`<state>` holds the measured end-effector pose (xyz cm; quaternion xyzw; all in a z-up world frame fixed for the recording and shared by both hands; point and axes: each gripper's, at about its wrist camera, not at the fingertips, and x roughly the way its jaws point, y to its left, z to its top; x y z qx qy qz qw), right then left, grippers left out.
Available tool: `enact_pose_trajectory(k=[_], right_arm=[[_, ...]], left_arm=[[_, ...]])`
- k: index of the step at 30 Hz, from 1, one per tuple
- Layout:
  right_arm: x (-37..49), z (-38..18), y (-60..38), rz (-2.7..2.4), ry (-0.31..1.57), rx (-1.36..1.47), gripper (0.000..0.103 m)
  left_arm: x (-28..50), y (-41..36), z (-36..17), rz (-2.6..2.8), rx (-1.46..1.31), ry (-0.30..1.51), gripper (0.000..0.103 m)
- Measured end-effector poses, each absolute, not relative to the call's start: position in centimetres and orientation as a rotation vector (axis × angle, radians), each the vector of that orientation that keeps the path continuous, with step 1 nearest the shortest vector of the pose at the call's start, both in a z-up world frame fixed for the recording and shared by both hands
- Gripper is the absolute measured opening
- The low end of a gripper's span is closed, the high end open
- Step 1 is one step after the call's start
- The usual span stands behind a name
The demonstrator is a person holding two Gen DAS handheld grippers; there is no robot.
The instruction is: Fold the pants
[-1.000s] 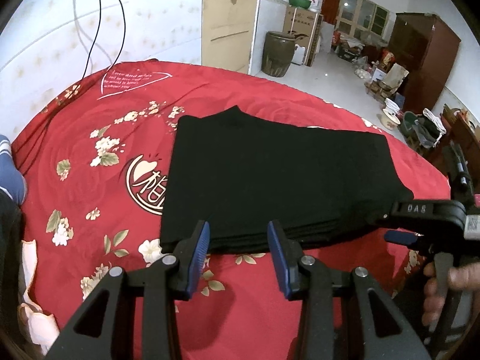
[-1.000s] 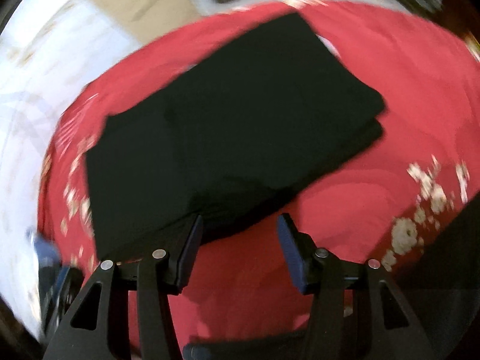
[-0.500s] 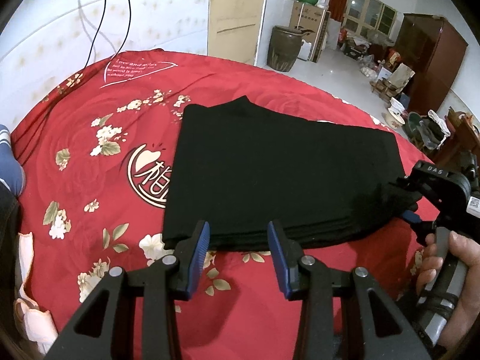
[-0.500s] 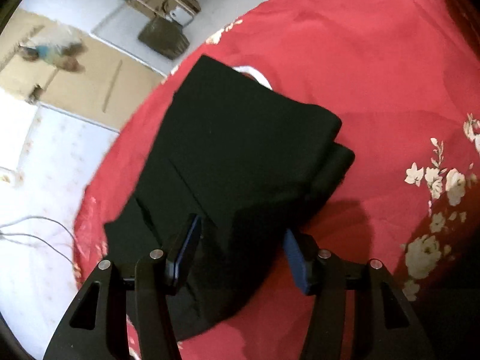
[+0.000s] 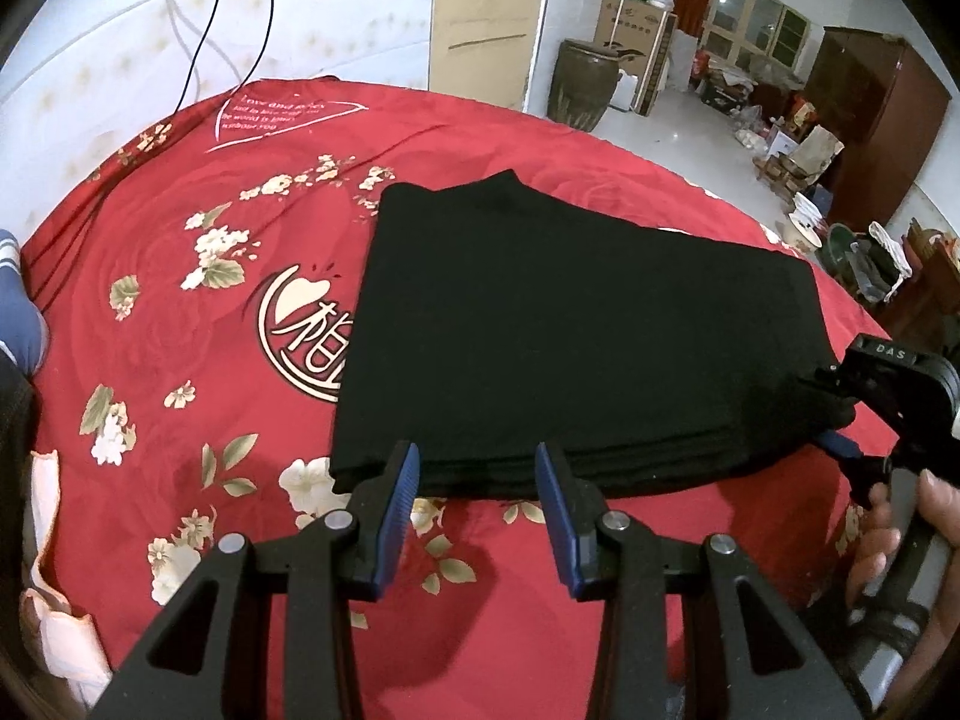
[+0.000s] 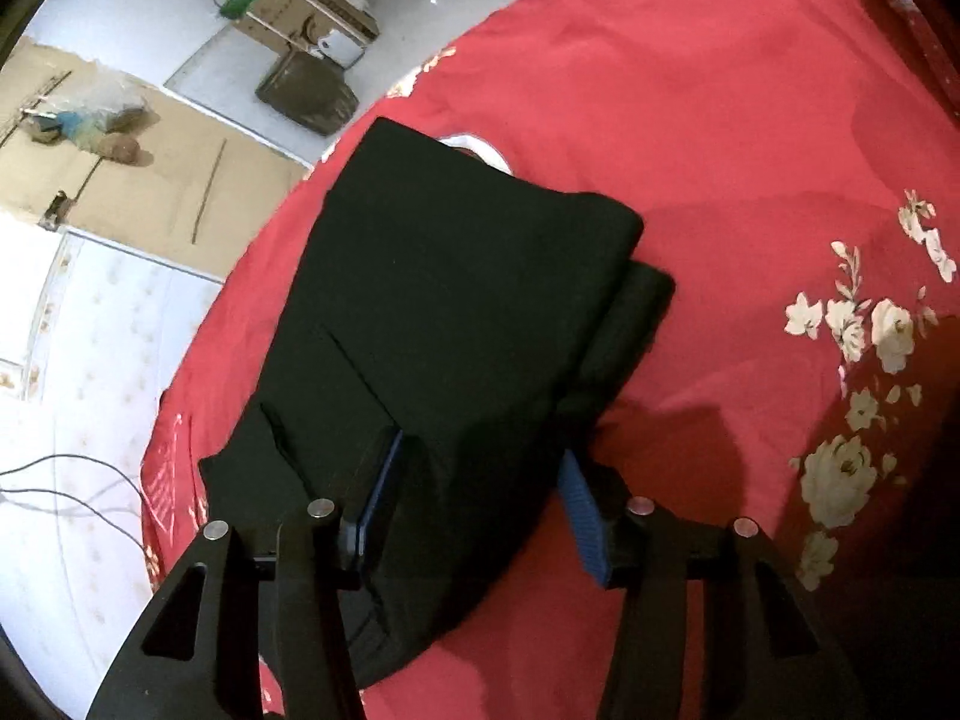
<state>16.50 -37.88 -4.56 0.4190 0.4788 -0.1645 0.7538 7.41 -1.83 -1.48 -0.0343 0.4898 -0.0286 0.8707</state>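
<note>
Black pants (image 5: 570, 330) lie folded in a flat stack on a red flowered bedspread (image 5: 180, 360). My left gripper (image 5: 477, 456) hovers open just in front of the stack's near edge, with nothing gripped between its blue pads. My right gripper (image 5: 834, 408) is at the stack's right end, held by a person's hand (image 5: 900, 540). In the right wrist view the right gripper (image 6: 480, 450) straddles the end of the pants (image 6: 468, 276). Black cloth fills the gap between the jaws, which are closing but still stand wide.
The round bed's red cover (image 6: 750, 150) stretches around the pants on all sides. A blue and white cushion (image 5: 18, 312) lies at the left edge. Cables (image 5: 198, 60) hang down the wall behind. A brown jar (image 5: 579, 84) and a wardrobe (image 5: 870, 120) stand on the floor beyond.
The right gripper has rolled and slid from the bare cover onto the end of the pants, so cloth now sits between its jaws. The left gripper has stayed put.
</note>
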Motion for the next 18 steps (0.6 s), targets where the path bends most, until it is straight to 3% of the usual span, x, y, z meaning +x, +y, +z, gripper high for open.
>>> enact_pose_trajectory(k=[12,14,15,18], right_arm=[[17.9,-4.6,-38.1,-0.371,0.976,0.841,0.049],[18.7,-4.3,-37.8,-0.393,1.019,0.811,0.037],[18.8,-4.3,-38.0,-0.389,1.024,0.804,0.011],[18.9,-3.4,-38.1,-0.336,1.028,0.751,0.008]], left_arm=[[7.2,-1.7,-1.3,-0.057,-0.067,1.016,0.043],[7.3,-1.4,-1.2,-0.051,-0.080,1.016,0.043],[7.3,-1.1,-1.1,-0.045,-0.086,1.013,0.043],[7.4,-0.3,-0.9,-0.028,-0.114,1.008,0.043]])
